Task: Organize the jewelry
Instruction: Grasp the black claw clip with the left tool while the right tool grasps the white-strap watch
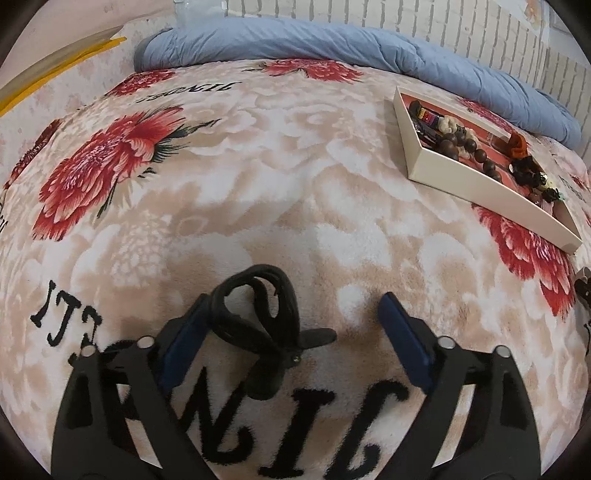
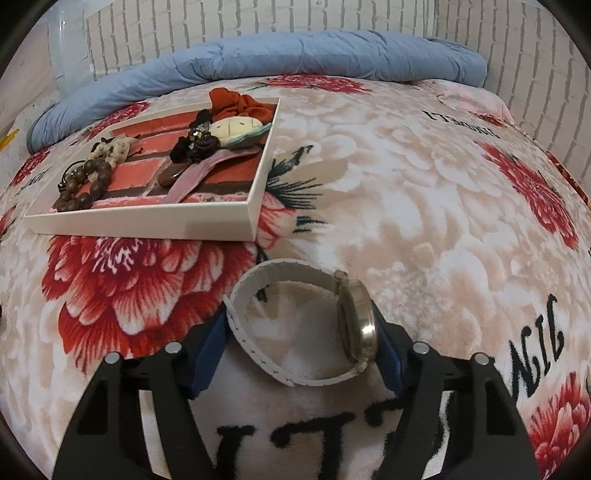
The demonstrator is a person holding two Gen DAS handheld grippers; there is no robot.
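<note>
On the flowered blanket (image 1: 258,147) a black looped strap (image 1: 258,310) lies between the fingers of my left gripper (image 1: 293,299). The left pad touches the strap and the right pad stands well apart, so this gripper is open. In the right wrist view a white-banded watch with a gold case (image 2: 295,321) lies on its side between the fingers of my right gripper (image 2: 303,321). One pad meets the band and the other meets the case. A shallow white box (image 2: 147,221), also in the left wrist view (image 1: 443,170), holds a wooden bead bracelet (image 2: 85,184), a red scrunchie (image 2: 236,103) and other pieces.
A rolled blue quilt (image 2: 258,55) lies along the far edge of the bed, against a white brick wall (image 2: 258,18). The white box sits ahead and left of the right gripper and far right of the left one. Black lettering is printed on the blanket.
</note>
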